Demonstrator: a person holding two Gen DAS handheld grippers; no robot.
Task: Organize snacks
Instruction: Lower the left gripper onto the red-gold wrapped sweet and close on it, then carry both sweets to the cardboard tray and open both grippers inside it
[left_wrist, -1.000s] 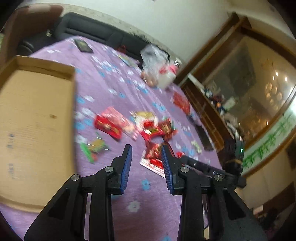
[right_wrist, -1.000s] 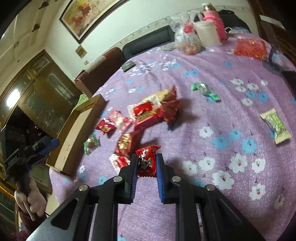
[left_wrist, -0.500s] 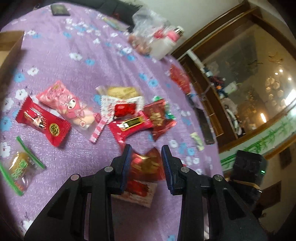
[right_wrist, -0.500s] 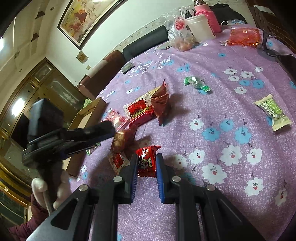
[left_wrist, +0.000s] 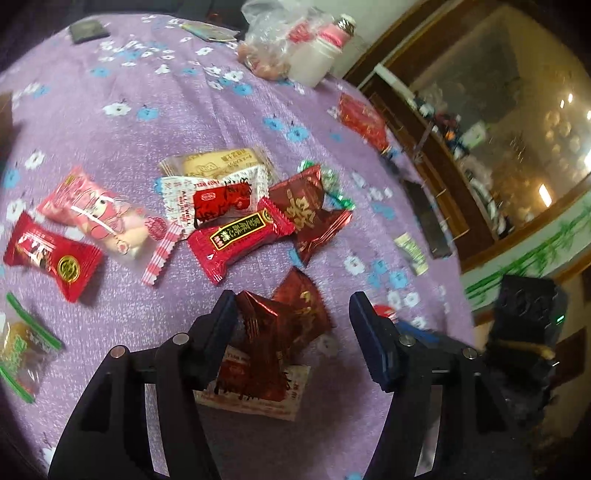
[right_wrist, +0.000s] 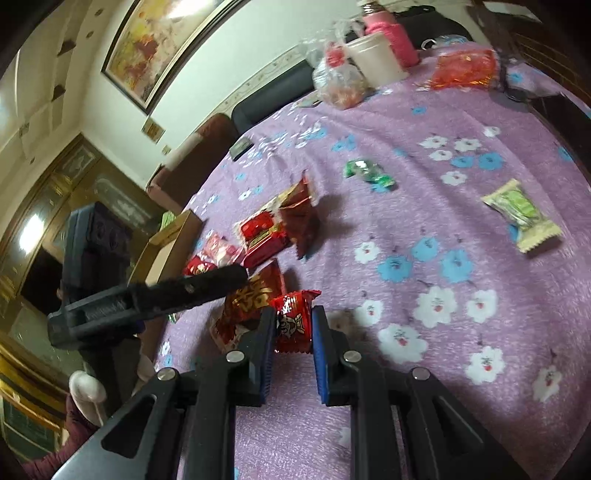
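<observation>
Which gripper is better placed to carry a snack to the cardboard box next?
Right. The right gripper is shut on a small red packet; the left gripper is opening around a dark red foil packet.

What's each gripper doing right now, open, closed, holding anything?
Left gripper: fingers opening, a dark red candy packet between them, not clamped.
Right gripper: closed on a small red snack packet.

The worktop (right_wrist: 461, 177) wears a purple cloth printed with white and blue flowers. On it, beside the dark red foil packet (left_wrist: 306, 206) with gold characters, lie a bright red candy (left_wrist: 236, 240) with a black-and-yellow label, a white-and-red wrapper (left_wrist: 207, 199) and a pink one (left_wrist: 99, 218). Farther off are a green foil sweet (right_wrist: 367, 173) and a pale green-and-cream one (right_wrist: 521, 214). The fingers (right_wrist: 266, 354) are black with blue pads.
</observation>
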